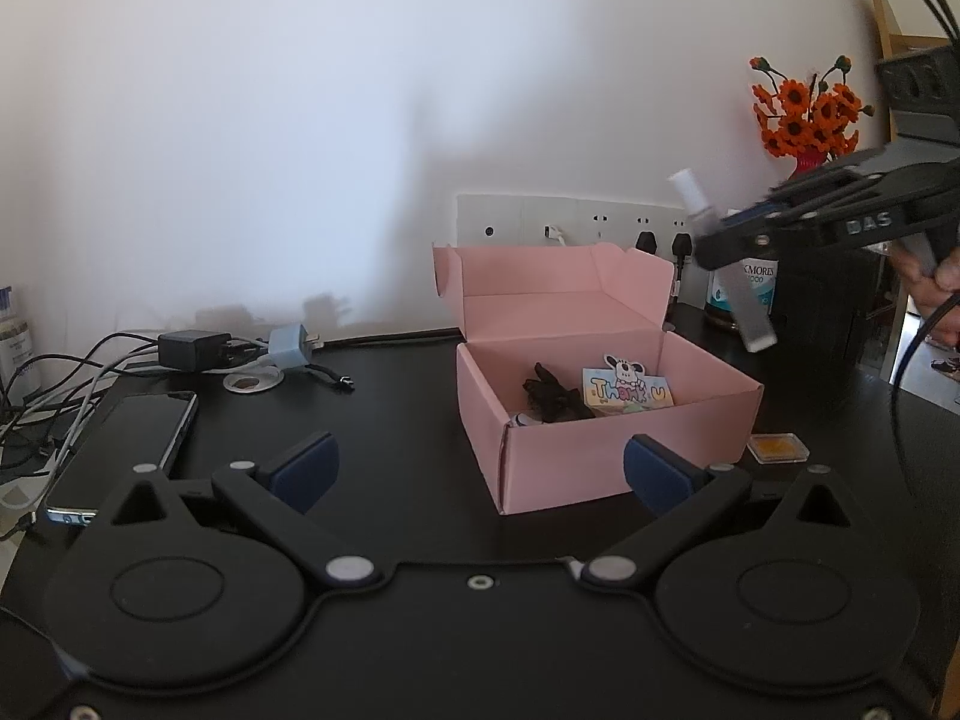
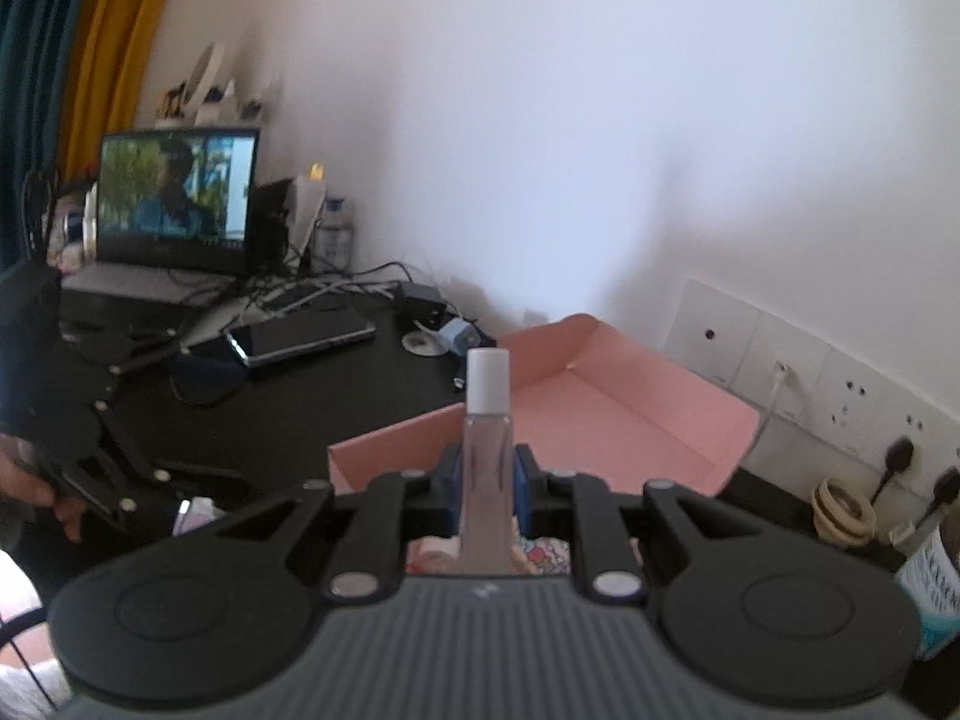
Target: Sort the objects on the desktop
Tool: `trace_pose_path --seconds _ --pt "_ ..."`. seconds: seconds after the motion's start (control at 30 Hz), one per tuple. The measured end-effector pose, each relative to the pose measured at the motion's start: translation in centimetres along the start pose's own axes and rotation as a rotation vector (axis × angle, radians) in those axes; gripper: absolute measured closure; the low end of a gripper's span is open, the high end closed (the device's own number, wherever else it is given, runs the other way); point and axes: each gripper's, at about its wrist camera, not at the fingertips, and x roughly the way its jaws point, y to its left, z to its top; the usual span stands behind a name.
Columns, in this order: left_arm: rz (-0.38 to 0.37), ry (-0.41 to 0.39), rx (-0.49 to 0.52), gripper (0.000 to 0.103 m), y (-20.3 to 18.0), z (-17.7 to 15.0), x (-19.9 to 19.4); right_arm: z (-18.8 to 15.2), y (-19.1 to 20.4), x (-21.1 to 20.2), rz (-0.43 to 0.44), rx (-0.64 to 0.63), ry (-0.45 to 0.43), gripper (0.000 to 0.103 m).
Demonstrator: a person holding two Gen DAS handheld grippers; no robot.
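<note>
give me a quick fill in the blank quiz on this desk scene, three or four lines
1. The right tongs are shut on a clear bottle with a ____ cap.
2. The open cardboard box is ____ in colour.
3. The left tongs are ____ and hold nothing.
4. The phone lies to the ____ of the box in the left wrist view.

Missing words: white; pink; open; left

The box (image 1: 600, 456) is plain pink, inside and outside. In it lies a card (image 1: 627, 390) with yellow and blue letters and a white dog. The surface (image 1: 408, 408) is black. The bottle (image 2: 487, 450) is clear with a white cap. Both claws are black with dark blue pads (image 1: 303, 471). The flowers (image 1: 804, 111) are orange with dark centres, in a red vase. The wall (image 1: 300, 120) is white.
</note>
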Motion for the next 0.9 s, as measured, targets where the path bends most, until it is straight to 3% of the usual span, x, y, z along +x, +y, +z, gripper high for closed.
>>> trace_pose_path --seconds 0.3,0.4,0.9 --pt "0.004 -0.002 0.019 0.000 -0.4 0.0 0.0 1.6 1.7 5.2 -0.011 -0.208 0.097 0.087" --pt "0.003 -0.003 0.020 0.000 -0.4 -0.1 0.0 1.8 2.0 6.4 0.002 -0.220 0.121 0.087" --pt "-0.006 -0.005 0.015 0.000 -0.2 0.0 -0.1 2.5 0.9 7.7 0.120 0.044 0.166 0.087"
